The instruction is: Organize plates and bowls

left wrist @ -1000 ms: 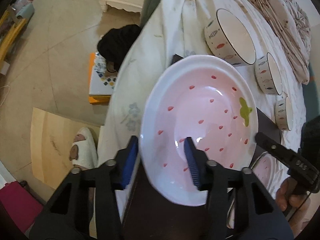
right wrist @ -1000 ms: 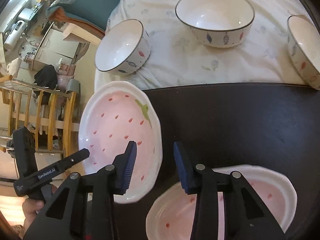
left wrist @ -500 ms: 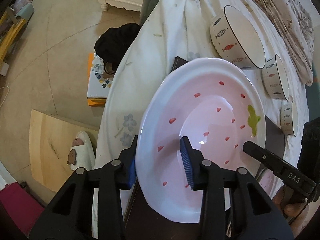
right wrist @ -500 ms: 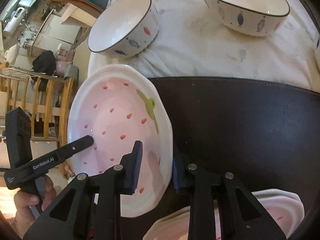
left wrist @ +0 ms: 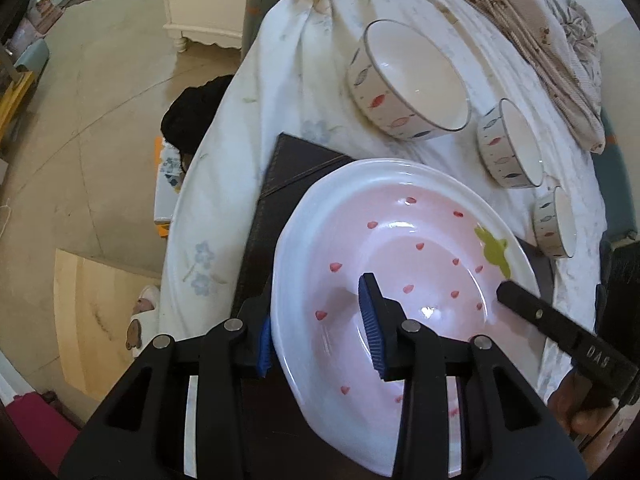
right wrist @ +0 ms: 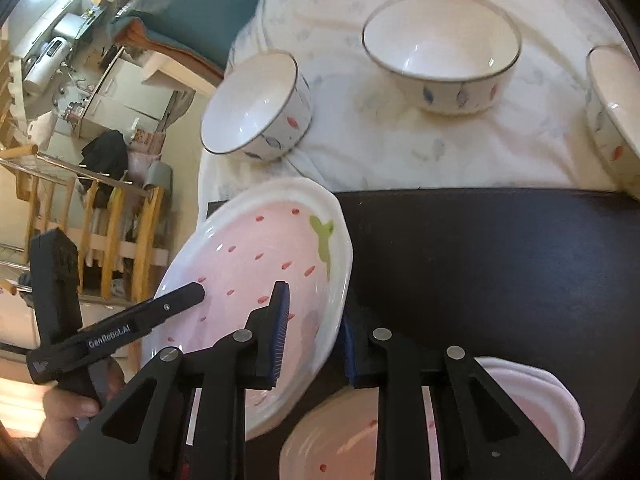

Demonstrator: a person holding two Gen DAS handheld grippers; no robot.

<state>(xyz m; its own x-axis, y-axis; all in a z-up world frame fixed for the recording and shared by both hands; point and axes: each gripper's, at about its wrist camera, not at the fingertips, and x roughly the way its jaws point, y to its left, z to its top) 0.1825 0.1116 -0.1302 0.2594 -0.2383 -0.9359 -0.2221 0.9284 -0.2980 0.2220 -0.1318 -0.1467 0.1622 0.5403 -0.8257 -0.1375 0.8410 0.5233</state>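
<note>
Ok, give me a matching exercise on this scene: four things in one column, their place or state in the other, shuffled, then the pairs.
Things:
1. raised strawberry plate
2. second strawberry plate
3. fish-pattern bowls
4. dark mat

Place or state:
A. standing on the white floral cloth
B. gripped at opposite rims by the left gripper and the right gripper
C. lying on the mat, below the right gripper
D. spread flat over the cloth

Pairs: 1-B, 2-C, 3-A, 4-D
</note>
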